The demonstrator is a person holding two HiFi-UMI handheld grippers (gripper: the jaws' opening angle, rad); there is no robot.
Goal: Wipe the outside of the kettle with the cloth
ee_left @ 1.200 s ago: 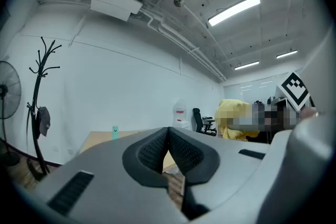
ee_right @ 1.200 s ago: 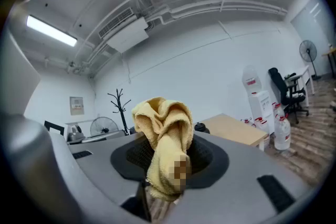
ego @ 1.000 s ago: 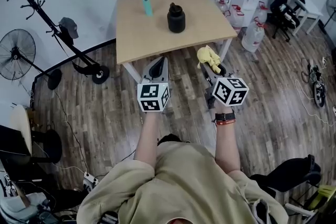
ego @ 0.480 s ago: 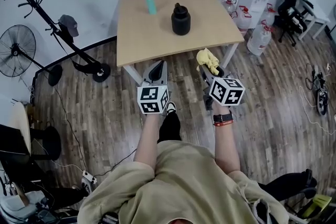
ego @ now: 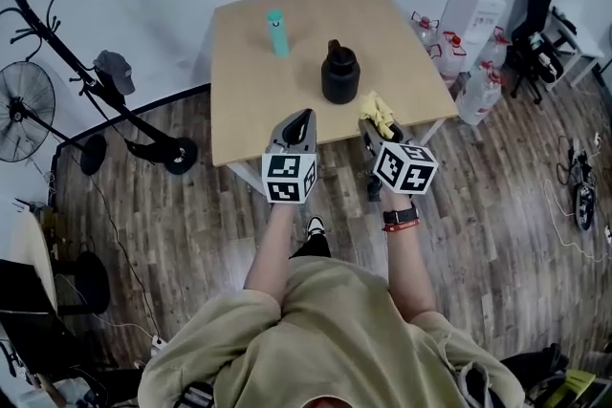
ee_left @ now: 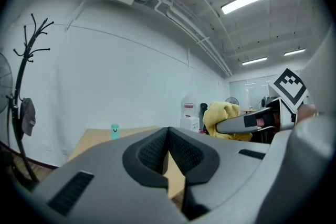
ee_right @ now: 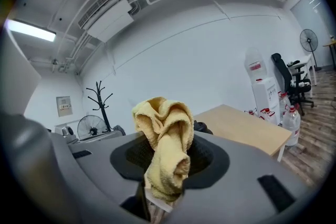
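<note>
Change: over the last second I have stepped up to the surface (ego: 249, 62). Both tools were short of its near edge and now reach over it.
Meaning: the approach is nearly finished, I judge. No wiping has started, since cloth and kettle are still apart.
Kettle: the kettle (ego: 340, 79) stands upright near the middle of the surface, with a teal bottle (ego: 276, 32) at its 10 o'clock.
Cloth: the yellow cloth (ego: 379, 113) is bunched just beside the kettle, at its 5 o'clock.
Right tool: my right tool (ego: 371, 124) is clamped on the cloth, which bulges up out of the jaws. The kettle sits at its 12 o'clock.
Left tool: my left tool (ego: 302, 116) has its jaws together on nothing, at the kettle's 7 o'clock and touching nothing.
</note>
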